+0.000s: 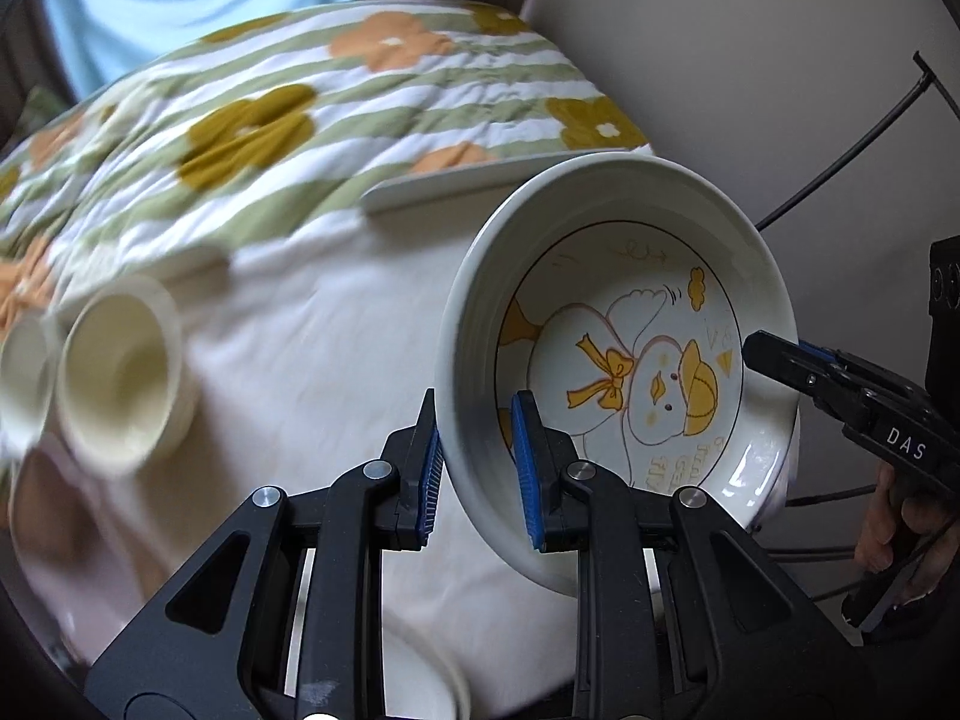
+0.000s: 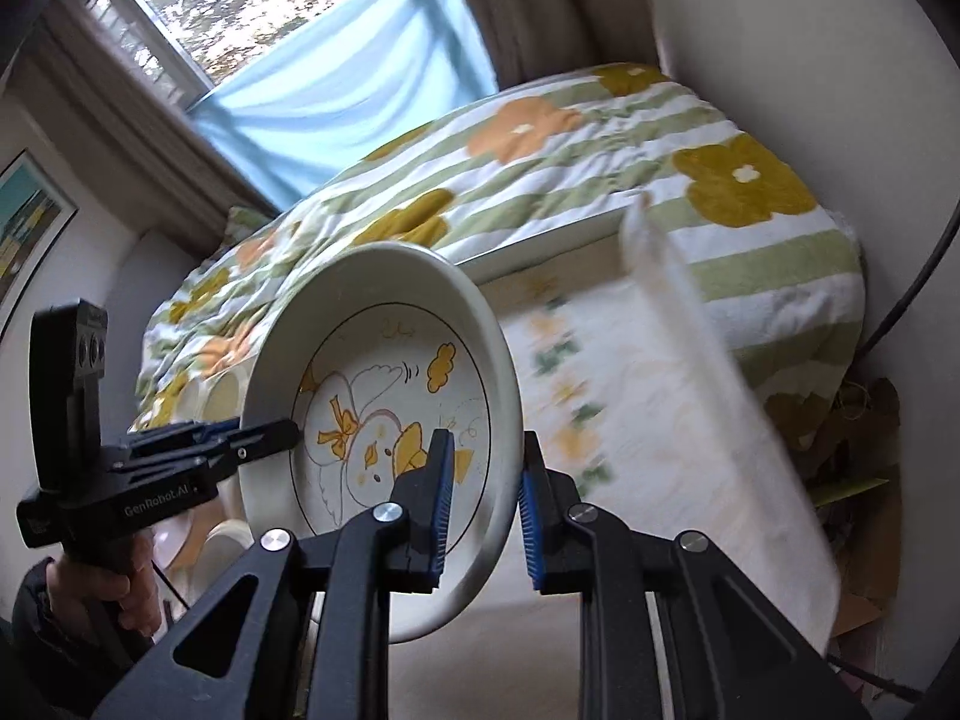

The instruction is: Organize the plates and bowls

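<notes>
Duck-print plate gripped at opposite rims by left hand-held gripper and right hand-held gripper, lifted above the bed; cream bowls unsorted.

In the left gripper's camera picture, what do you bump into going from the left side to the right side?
Small cream bowls → left gripper → duck plate → right gripper → person's hand.

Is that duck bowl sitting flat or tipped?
Tipped: the duck bowl is held in the air by both grippers, its inside facing sideways, empty.
</notes>
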The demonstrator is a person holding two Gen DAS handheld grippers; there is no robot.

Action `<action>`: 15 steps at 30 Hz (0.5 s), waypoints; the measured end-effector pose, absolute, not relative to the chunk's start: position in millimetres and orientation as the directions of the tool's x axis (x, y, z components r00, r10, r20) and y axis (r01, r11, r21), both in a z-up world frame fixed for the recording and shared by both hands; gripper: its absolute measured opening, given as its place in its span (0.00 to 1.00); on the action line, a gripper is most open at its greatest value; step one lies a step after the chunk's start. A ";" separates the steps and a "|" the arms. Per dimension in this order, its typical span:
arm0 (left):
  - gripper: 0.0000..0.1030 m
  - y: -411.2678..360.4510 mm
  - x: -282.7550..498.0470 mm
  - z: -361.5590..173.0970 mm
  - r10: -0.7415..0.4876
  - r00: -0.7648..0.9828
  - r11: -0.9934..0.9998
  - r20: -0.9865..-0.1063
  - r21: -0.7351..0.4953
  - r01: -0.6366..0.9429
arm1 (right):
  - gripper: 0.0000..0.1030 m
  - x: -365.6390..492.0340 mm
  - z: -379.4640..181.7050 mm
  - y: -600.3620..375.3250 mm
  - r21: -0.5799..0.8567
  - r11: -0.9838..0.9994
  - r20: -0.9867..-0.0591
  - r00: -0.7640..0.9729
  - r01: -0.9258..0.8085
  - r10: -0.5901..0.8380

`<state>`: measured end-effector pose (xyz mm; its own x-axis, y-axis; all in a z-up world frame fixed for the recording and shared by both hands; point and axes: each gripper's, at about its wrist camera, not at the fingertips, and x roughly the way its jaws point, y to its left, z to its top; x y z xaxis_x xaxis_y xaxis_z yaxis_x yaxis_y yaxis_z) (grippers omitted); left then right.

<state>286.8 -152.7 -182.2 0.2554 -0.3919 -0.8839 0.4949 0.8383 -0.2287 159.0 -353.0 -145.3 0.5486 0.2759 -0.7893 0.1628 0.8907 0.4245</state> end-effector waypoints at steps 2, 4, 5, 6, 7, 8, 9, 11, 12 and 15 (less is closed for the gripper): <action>0.19 -127.3 267.4 -178.7 -0.381 0.272 0.855 -0.884 -0.225 0.467 | 0.18 147.7 -142.6 -330.5 0.429 0.894 -0.785 0.544 0.132 0.296; 0.19 -98.1 246.8 -176.9 -0.367 0.290 0.873 -0.884 -0.220 0.435 | 0.18 138.9 -142.8 -312.1 0.431 0.896 -0.784 0.535 0.103 0.316; 0.19 -86.8 239.0 -176.5 -0.360 0.296 0.881 -0.885 -0.218 0.420 | 0.18 135.0 -143.7 -301.9 0.435 0.896 -0.783 0.529 0.090 0.327; 0.19 -74.1 231.2 -176.9 -0.352 0.301 0.889 -0.886 -0.217 0.403 | 0.18 130.9 -145.2 -290.7 0.437 0.896 -0.784 0.520 0.074 0.339; 0.19 -62.9 225.6 -177.8 -0.344 0.307 0.897 -0.887 -0.215 0.385 | 0.18 127.4 -147.7 -280.1 0.439 0.896 -0.786 0.510 0.060 0.351; 0.19 -46.8 216.7 -179.2 -0.335 0.314 0.908 -0.888 -0.215 0.360 | 0.18 123.4 -150.8 -267.0 0.444 0.895 -0.788 0.494 0.042 0.368; 0.19 -37.4 211.9 -180.5 -0.331 0.318 0.914 -0.889 -0.217 0.343 | 0.18 121.1 -153.3 -258.6 0.447 0.894 -0.790 0.482 0.029 0.379; 0.19 -12.4 198.8 -185.1 -0.317 0.323 0.929 -0.892 -0.223 0.296 | 0.18 116.9 -160.1 -241.2 0.457 0.889 -0.793 0.457 0.008 0.404; 0.19 -4.1 194.0 -187.4 -0.312 0.325 0.933 -0.893 -0.224 0.282 | 0.18 115.1 -163.8 -232.6 0.462 0.887 -0.795 0.441 -0.006 0.417; 0.19 23.3 178.6 -197.8 -0.291 0.323 0.948 -0.900 -0.228 0.221 | 0.18 113.2 -173.1 -206.5 0.462 0.885 -0.805 0.395 -0.049 0.442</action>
